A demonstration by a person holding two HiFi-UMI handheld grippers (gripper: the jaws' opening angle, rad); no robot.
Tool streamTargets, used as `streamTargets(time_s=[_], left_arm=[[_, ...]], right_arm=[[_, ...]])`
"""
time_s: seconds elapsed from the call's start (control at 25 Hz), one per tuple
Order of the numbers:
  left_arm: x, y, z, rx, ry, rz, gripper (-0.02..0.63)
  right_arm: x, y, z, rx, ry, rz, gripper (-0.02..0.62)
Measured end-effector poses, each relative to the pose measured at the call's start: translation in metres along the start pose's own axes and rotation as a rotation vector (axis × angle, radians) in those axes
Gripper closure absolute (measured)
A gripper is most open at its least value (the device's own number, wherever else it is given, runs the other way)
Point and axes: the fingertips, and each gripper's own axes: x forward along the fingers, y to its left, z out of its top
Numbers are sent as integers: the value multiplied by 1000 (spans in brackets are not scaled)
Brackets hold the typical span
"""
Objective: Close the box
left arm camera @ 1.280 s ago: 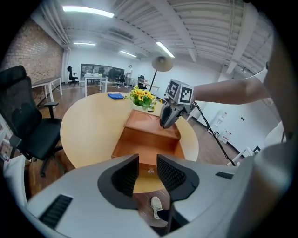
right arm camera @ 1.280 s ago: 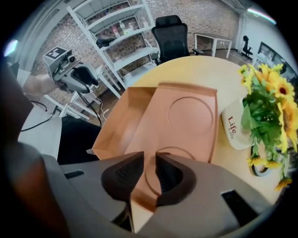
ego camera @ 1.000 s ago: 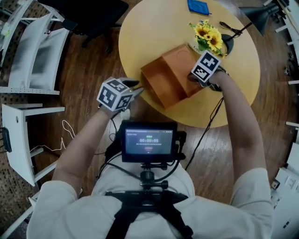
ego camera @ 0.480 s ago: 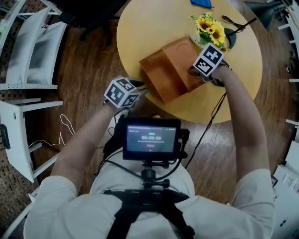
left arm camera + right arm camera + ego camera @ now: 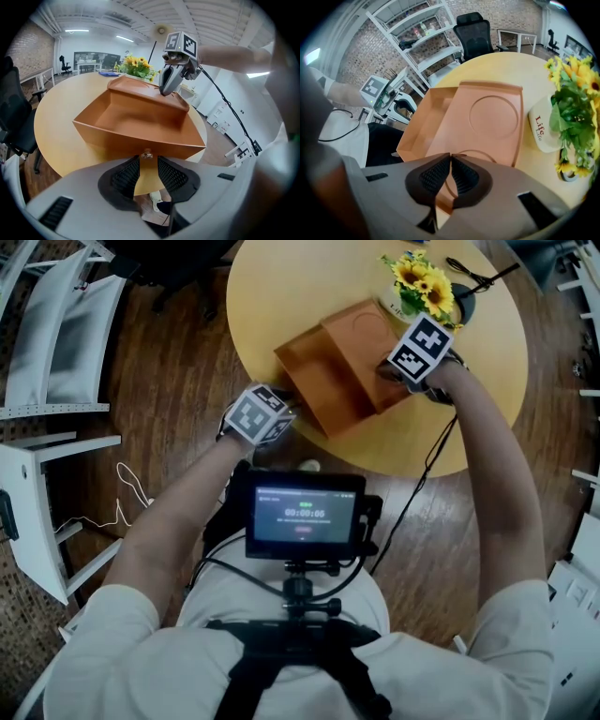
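An orange-brown box [image 5: 314, 381] lies open on the round yellow table [image 5: 281, 287], its lid [image 5: 370, 338] folded back toward the flowers. My right gripper [image 5: 392, 371] is shut on the lid's near right edge; in the right gripper view the pads [image 5: 461, 176] pinch that thin rim of the lid [image 5: 492, 117], with the box base [image 5: 426, 122] to the left. My left gripper [image 5: 281, 413] is at the table's near edge, just short of the box's front wall [image 5: 136, 140]. Its jaws [image 5: 148, 157] stand a little apart with nothing in them.
Sunflowers [image 5: 420, 285] in a white mug [image 5: 543, 129] stand just behind the lid, beside a black lamp base [image 5: 466, 304]. White shelving [image 5: 47, 343] is on the floor to the left. A monitor [image 5: 305, 517] hangs at my chest. A black office chair [image 5: 476, 33] stands beyond the table.
My left gripper has moved right and forward, up to the box's front wall. The right gripper has stayed on the lid's edge.
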Motion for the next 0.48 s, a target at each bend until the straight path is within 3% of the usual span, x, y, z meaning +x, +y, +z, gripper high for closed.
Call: streamTargets(time_s=[0.2, 0.32, 0.48], left_arm=[[6, -3, 2, -11, -3, -1, 486], [6, -3, 2, -8, -3, 6, 537], [7, -4, 0, 9, 2, 3, 540]], right_arm=[[-3, 4, 0, 10, -7, 1, 580], [-3, 6, 0, 9, -6, -3, 580], [0, 6, -2, 9, -3, -8, 580]])
